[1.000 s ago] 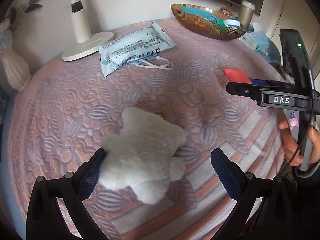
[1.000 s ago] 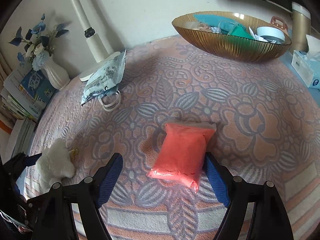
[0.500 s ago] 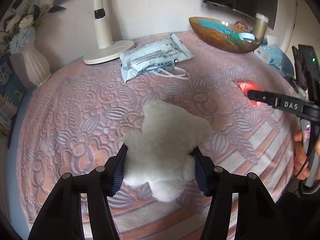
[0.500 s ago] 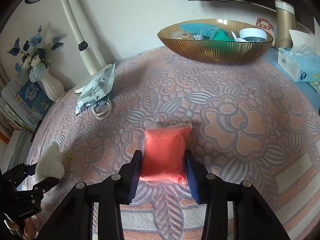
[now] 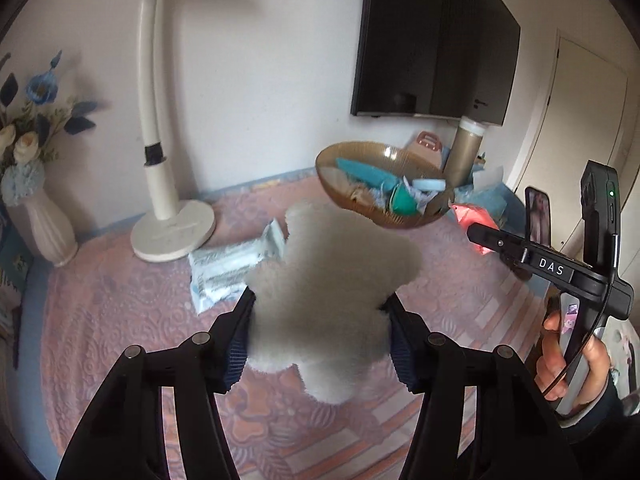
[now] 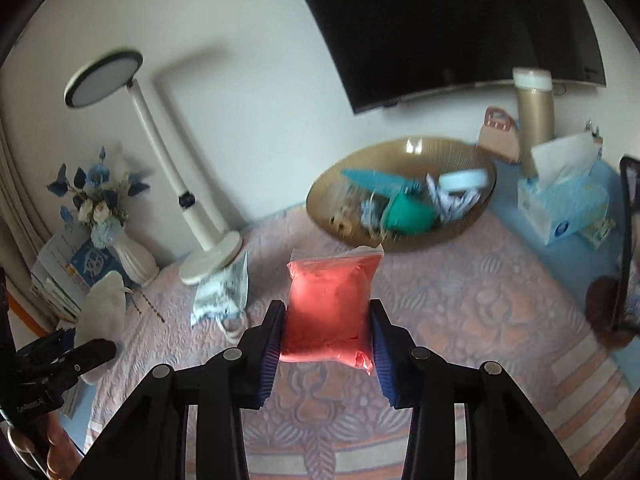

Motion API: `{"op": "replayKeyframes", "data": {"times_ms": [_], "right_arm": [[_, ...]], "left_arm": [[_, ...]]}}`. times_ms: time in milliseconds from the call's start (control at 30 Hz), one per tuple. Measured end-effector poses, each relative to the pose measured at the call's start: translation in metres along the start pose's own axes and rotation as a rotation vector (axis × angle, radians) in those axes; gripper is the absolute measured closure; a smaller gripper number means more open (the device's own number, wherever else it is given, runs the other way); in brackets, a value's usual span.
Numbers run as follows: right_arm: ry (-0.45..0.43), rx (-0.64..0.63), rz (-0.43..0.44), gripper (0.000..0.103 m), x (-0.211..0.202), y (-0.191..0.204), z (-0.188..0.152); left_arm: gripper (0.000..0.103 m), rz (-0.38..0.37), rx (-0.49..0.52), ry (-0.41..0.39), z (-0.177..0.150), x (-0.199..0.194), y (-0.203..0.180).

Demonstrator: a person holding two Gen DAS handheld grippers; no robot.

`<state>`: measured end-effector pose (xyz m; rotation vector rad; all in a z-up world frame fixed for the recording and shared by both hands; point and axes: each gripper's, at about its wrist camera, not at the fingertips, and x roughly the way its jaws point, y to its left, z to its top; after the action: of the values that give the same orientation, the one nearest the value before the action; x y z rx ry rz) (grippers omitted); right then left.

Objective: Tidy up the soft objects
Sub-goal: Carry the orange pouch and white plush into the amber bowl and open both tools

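My left gripper (image 5: 320, 320) is shut on a white fluffy plush toy (image 5: 332, 288) and holds it in the air above the patterned pink cloth (image 5: 120, 320). My right gripper (image 6: 326, 324) is shut on a soft red pouch (image 6: 330, 308), also lifted off the cloth. The plush toy also shows in the right wrist view (image 6: 100, 308) at the far left, and the red pouch in the left wrist view (image 5: 474, 218) at the right. A brown glass bowl (image 6: 476, 224) with several small items stands at the back.
A pack of face masks (image 5: 228, 268) lies near a white desk lamp base (image 5: 172, 236). A white vase with blue flowers (image 6: 120, 244) stands at the left. A blue tissue box (image 6: 564, 208), a gold bottle (image 6: 534, 120) and a wall screen (image 5: 432, 40) are at the back right.
Both grippers closed on their objects, the left on the plush toy and the right on the red pouch, and lifted them off the cloth. Both views tilted up toward the bowl.
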<state>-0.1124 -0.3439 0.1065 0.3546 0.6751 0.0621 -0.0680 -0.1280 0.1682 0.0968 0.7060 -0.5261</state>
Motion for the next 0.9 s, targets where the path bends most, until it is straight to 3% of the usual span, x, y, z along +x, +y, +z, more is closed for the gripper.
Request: {"op": "replayKeyframes", "data": {"times_ms": [233,467,500,533,567,600,733,900], "right_arm": [[-0.185,0.023,-0.087,0.063,-0.040,-0.036,0.099],[-0.196,0.061,-0.190,0.062,-0.002,-0.080,0.172],[-0.187,0.074,-0.199,0.057,0.006,-0.085,0.179],[-0.180,0.089,-0.212,0.038,0.017,-0.089,0.186],[-0.176,0.098,-0.222,0.027,0.028,-0.094,0.194],[-0.163,0.094,-0.220,0.020,0.041,-0.099,0.201],[-0.051,0.107,-0.254,0.020,0.079,-0.116,0.205],[-0.015,0.127,-0.233,0.020,0.068,-0.123,0.174]], "left_arm": [[0.046,-0.080,-0.031,-0.049,0.091,0.061,-0.035],[0.042,-0.077,-0.057,-0.026,0.133,0.157,-0.060],[0.038,-0.076,-0.065,-0.023,0.137,0.167,-0.063],[0.033,-0.086,-0.076,-0.017,0.140,0.178,-0.064],[0.023,-0.085,-0.083,-0.001,0.141,0.188,-0.065],[0.021,-0.074,-0.087,0.016,0.142,0.194,-0.065],[0.021,-0.085,-0.112,0.063,0.129,0.192,-0.058],[0.021,-0.064,-0.133,0.060,0.110,0.145,-0.038]]}}
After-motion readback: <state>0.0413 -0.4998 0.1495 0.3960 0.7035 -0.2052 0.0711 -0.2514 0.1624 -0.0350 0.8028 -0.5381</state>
